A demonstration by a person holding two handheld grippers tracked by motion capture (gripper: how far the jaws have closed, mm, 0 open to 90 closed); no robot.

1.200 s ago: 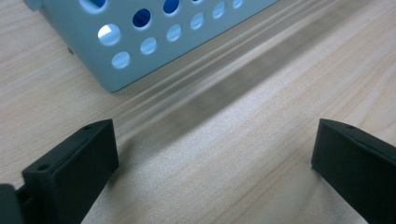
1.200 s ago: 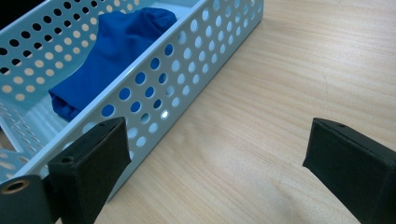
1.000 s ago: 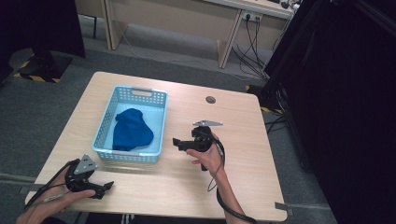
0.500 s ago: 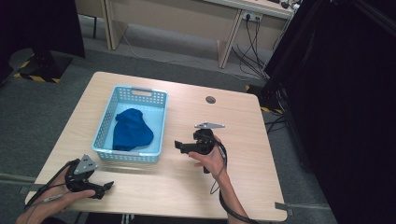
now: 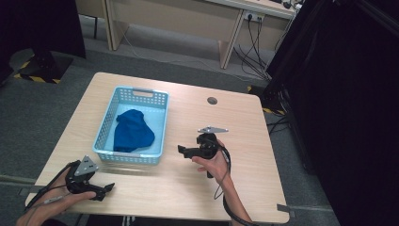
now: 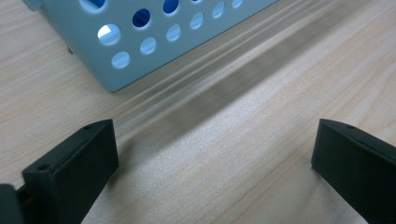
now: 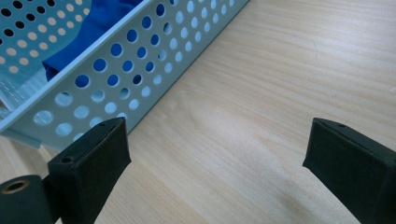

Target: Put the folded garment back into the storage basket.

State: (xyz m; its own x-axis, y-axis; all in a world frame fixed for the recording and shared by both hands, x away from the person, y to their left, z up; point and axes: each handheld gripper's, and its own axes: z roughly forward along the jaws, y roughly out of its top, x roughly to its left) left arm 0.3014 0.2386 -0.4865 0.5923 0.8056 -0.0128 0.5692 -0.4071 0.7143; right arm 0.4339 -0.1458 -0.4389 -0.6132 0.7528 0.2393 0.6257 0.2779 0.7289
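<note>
Both jaw pairs gape wide, gripping nothing: left gripper near-left, right gripper just right of the pale-blue perforated plastic basket holding a crumpled dark-blue cloth.

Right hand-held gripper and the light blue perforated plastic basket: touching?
Apart. The high view shows bare wooden table between the right hand-held gripper and the light blue perforated plastic basket; the right gripper view shows its open jaws over bare wood.

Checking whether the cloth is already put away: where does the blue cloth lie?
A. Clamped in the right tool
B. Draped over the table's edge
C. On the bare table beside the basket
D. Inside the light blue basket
D: the blue cloth lies bunched inside the basket, and both tools stand open and empty.
</note>
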